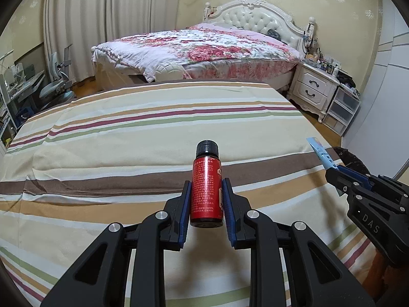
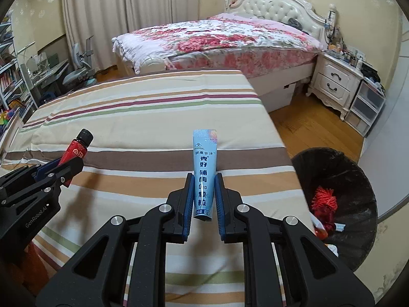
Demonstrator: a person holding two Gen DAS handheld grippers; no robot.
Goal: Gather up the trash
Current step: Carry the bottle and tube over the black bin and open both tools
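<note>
Across the foreground, table: a flat top under a striped woven cloth in cream, tan, brown, maroon and green bands, lightly creased.
Bed: beyond the table, a floral pink quilted cover and a tufted white headboard with carved trim.
Nightstand: white carved wood with two drawers, beside the bed, its top cluttered.
Bin: a round black mesh waste basket on the wood floor just past the table's right edge; a red tasselled scrap and other wrappers lie inside.
Left tongs: black plastic arms with blue ribbed pads, clenched on a small red glossy cylindrical bottle with a black ridged screw cap, held above the cloth, cap pointing away.
Right tongs: same build, clenched on a flat light-blue foil sachet printed with dark blue characters, held above the cloth near the table's right side, left of the bin.
</note>
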